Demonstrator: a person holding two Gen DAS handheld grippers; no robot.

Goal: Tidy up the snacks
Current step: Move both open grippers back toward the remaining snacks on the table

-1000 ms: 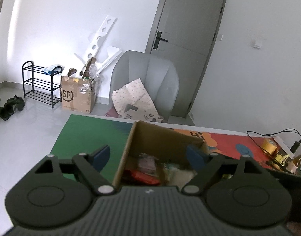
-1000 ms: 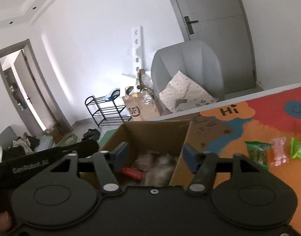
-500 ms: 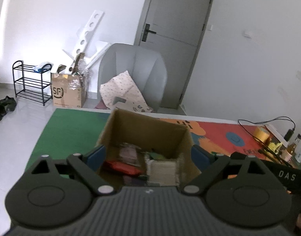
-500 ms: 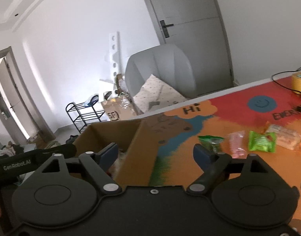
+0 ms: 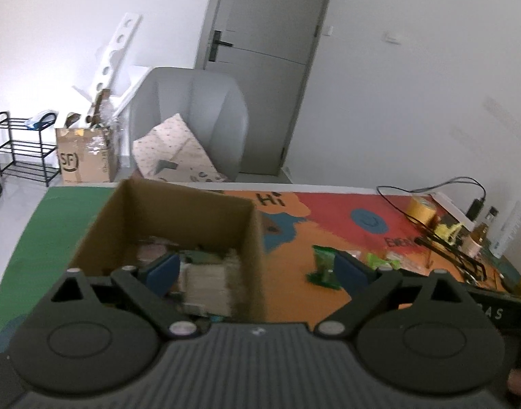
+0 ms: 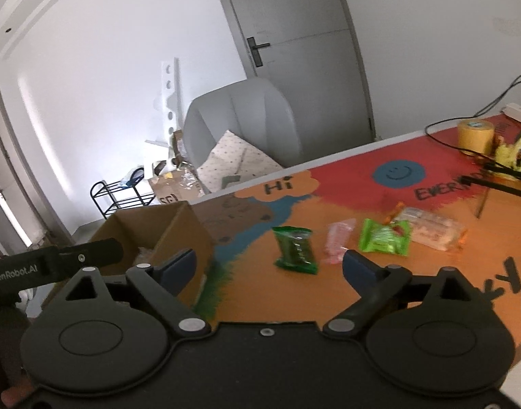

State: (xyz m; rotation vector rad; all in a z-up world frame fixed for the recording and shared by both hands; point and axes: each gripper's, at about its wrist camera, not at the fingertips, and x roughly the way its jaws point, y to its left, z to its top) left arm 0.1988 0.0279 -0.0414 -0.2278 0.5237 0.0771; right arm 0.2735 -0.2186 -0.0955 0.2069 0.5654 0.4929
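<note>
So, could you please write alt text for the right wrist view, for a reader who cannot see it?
The right gripper, jaws opening and empty, points at four snack packets on a colourful mat: dark green, pink, light green and clear. A cardboard box stands to their left, the left gripper beside it.

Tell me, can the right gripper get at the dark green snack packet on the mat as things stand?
Probably yes. The dark green packet lies alone on the mat, just ahead of the right gripper, whose jaws are opening with nothing between them.
</note>
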